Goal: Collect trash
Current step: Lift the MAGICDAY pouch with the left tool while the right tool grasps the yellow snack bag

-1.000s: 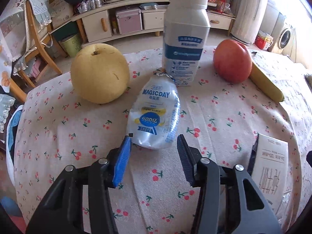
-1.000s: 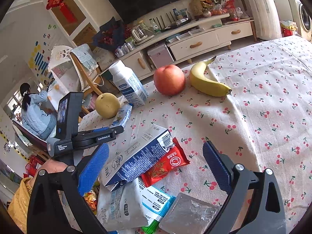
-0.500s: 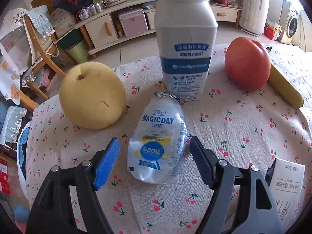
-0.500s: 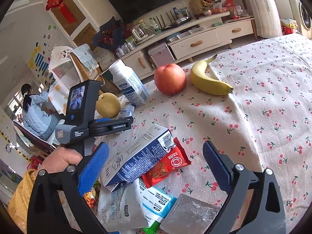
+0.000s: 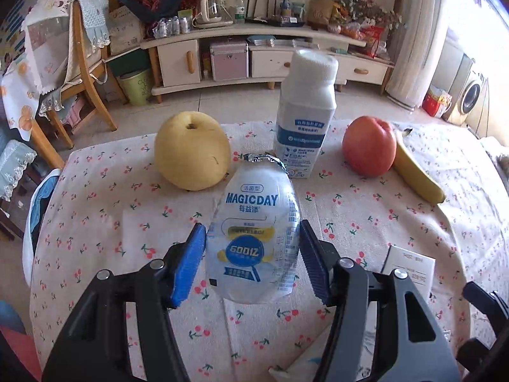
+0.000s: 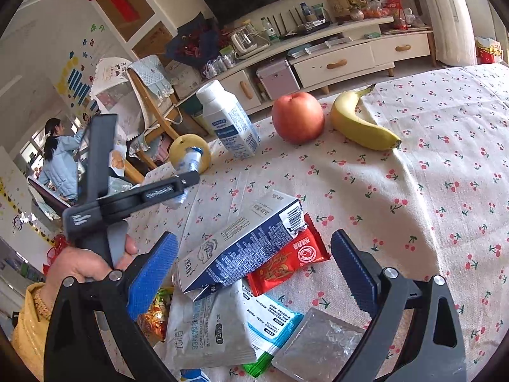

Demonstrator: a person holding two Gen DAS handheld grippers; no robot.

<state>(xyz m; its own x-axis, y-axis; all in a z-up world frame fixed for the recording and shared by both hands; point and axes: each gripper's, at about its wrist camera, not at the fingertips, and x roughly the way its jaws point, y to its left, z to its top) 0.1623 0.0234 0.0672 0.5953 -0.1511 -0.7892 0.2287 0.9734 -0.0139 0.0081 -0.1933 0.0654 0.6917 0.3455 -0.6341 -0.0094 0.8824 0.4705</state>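
Observation:
My left gripper is shut on an empty clear MAGICDAY drink bottle, both blue pads against its sides, and holds it lifted off the cherry-print tablecloth. The same bottle shows in the right wrist view, raised in front of the pear. My right gripper is open and empty over a trash pile: a blue-and-white carton, a red snack wrapper, a white wipes pouch and a clear plastic piece.
A yellow pear, a standing white milk bottle, a red apple and a banana stand at the table's far side. A wooden chair and a green bin are beyond the edge.
My left gripper moved forward around the MAGICDAY bottle, closed on it and lifted it off the cloth. The right gripper has stayed still and open.

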